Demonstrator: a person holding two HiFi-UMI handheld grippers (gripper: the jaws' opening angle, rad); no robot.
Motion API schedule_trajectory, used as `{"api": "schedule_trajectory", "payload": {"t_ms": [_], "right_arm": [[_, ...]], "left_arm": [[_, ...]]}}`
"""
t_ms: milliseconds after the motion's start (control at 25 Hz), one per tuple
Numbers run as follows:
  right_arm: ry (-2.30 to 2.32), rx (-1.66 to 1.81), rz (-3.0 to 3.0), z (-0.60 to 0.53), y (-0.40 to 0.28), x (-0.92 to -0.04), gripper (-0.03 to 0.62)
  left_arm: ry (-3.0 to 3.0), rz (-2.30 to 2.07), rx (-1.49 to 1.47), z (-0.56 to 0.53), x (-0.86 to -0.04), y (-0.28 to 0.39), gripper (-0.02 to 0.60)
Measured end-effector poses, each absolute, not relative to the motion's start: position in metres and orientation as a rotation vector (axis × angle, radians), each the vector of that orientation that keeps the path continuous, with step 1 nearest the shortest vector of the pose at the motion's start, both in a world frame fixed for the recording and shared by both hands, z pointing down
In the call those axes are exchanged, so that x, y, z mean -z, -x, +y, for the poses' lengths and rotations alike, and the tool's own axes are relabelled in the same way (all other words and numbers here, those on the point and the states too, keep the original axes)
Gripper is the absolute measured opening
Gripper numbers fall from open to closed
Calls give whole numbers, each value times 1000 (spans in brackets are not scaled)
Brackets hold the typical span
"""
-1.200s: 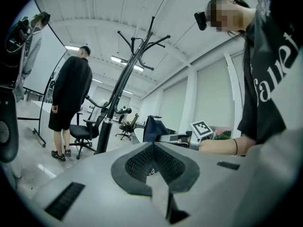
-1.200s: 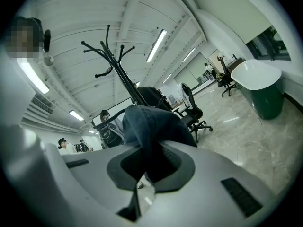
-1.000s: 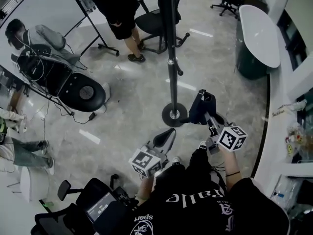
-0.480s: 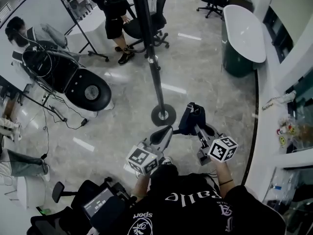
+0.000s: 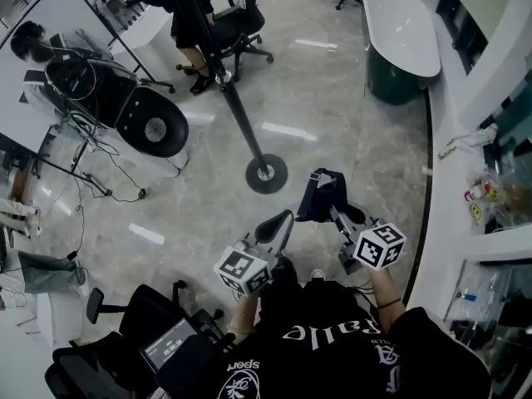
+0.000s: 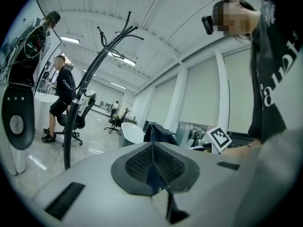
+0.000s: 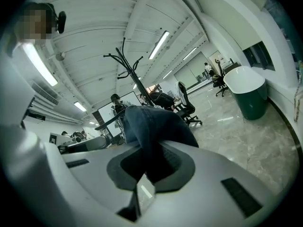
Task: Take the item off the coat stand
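The coat stand (image 5: 264, 171) has a round black base on the marble floor, and its black pole leans away to the upper left with bare hooks (image 7: 124, 60). A dark blue denim item (image 5: 323, 194) hangs free of the stand, and my right gripper (image 5: 334, 212) is shut on it. In the right gripper view the denim (image 7: 152, 129) bulges out from between the closed pads. My left gripper (image 5: 278, 226) is shut with nothing in it, low and to the left of the item. The stand (image 6: 75, 117) shows at the left in the left gripper view, with the item (image 6: 159, 133) beyond the jaws.
A dark green tub with a white top (image 5: 400, 38) stands at the back right. A curved white counter (image 5: 465, 189) with small things on it runs down the right. Office chairs (image 5: 237, 23), a black round-headed machine (image 5: 152, 128) and people fill the back left. A black chair (image 5: 166, 339) is by my feet.
The stand has slid up and left in the head view and its base now lies farther from both grippers. The right gripper keeps its hold on the denim item.
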State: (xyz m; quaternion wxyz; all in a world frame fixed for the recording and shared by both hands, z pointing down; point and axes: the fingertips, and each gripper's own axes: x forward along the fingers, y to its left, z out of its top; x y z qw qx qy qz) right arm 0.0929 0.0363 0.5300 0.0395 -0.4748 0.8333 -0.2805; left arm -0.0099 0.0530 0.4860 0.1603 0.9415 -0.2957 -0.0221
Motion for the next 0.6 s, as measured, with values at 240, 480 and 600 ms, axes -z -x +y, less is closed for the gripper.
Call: {"api": "schedule_trajectory", "payload": {"t_ms": [240,480,600], "right_arm": [[1390,895,2575,87,-104,-547,26],[1355,952,2590,111,-102,-550,26],[1354,952,2582,122,-109,-551,26]], "left_arm": [[-2663,-875,-8,114,-514,-11,6],[-2640,-875,-82,140,-511,-19,6],[-2653,-866,-88,147,-511,-31,6]]}}
